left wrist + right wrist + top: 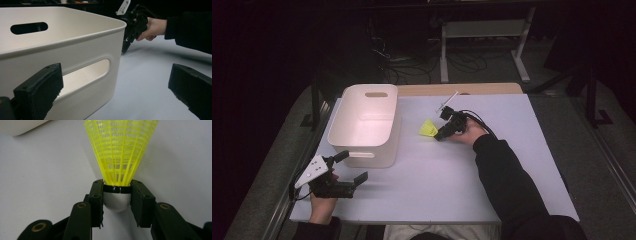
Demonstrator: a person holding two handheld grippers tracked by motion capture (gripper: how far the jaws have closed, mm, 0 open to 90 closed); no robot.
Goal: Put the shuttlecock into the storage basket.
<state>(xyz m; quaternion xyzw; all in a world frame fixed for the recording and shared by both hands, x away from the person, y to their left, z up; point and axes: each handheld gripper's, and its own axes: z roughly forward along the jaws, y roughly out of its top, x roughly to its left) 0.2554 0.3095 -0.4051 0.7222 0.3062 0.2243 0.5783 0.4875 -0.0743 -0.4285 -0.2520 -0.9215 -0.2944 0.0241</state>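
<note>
Near the table's (512, 165) middle, just right of the white bin (367, 122), my right gripper (117, 195) pinches the white cork of the yellow shuttlecock (120, 152), while my left gripper (346, 175) rests gaping beside the bin, holding nothing.

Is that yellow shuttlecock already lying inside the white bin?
No, the yellow shuttlecock lies on the table outside the white bin, its white cork clamped between the right tongs.

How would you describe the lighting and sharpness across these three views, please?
High view: dim, dark surroundings, table evenly lit. Left gripper view: near jaws soft, bin sharp. Right gripper view: bright, yellow shuttlecock crisp in the right claw, soft shadow beside it.
</note>
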